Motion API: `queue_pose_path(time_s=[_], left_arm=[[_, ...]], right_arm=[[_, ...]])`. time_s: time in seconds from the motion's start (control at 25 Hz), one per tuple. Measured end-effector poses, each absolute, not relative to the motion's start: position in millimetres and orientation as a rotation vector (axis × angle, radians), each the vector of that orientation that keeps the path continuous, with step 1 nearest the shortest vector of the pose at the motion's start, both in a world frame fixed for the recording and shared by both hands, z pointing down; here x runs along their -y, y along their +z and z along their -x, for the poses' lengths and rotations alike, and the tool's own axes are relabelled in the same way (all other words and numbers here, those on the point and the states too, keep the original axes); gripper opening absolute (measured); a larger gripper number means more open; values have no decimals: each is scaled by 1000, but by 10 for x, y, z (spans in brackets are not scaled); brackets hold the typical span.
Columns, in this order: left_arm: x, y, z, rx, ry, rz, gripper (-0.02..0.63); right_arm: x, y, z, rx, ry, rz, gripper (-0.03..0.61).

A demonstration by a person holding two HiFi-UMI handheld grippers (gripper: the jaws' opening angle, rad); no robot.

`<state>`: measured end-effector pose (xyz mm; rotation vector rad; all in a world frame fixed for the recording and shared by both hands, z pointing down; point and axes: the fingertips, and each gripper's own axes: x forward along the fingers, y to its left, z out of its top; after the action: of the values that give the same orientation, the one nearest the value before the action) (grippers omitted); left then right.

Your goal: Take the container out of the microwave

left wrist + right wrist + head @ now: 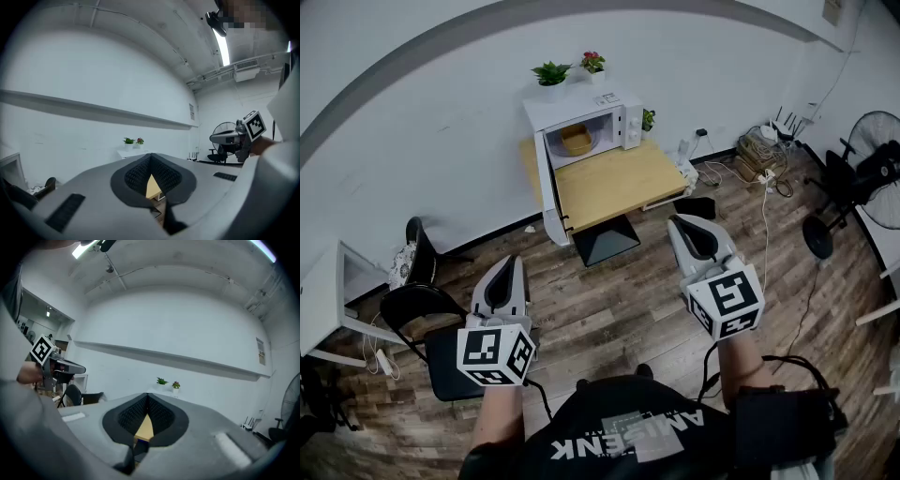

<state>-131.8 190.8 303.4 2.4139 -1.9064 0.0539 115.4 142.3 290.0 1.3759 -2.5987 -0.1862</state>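
Far ahead, the white microwave (581, 122) stands on a wooden table (614, 183) against the wall, its door (549, 192) swung open to the left. A tan container (577, 141) sits inside its cavity. My left gripper (517, 262) and right gripper (676, 223) hover over the wood floor, well short of the table, both shut with nothing between the jaws. In the left gripper view the left gripper (151, 158) points level at the wall, and the right gripper (234, 138) shows beside it. The right gripper view shows the closed right gripper (147, 397) in the same way.
Two potted plants (551, 73) stand on top of the microwave. A black chair (417, 309) and a white cabinet (328, 295) are at the left. A floor fan (872, 169) and a tangle of cables (764, 150) lie to the right.
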Motion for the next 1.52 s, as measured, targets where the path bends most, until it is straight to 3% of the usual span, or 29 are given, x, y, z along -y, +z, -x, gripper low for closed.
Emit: queue_pose_path(time_s=[0.84, 1.52], left_arm=[[-1904, 3070, 1117, 1907, 60, -2389, 2], [-1723, 3044, 473, 1892, 69, -2419, 2]], right_arm=[[-1461, 2861, -1271, 2640, -213, -1312, 6], [-1331, 2967, -1952, 2674, -199, -1318, 6]])
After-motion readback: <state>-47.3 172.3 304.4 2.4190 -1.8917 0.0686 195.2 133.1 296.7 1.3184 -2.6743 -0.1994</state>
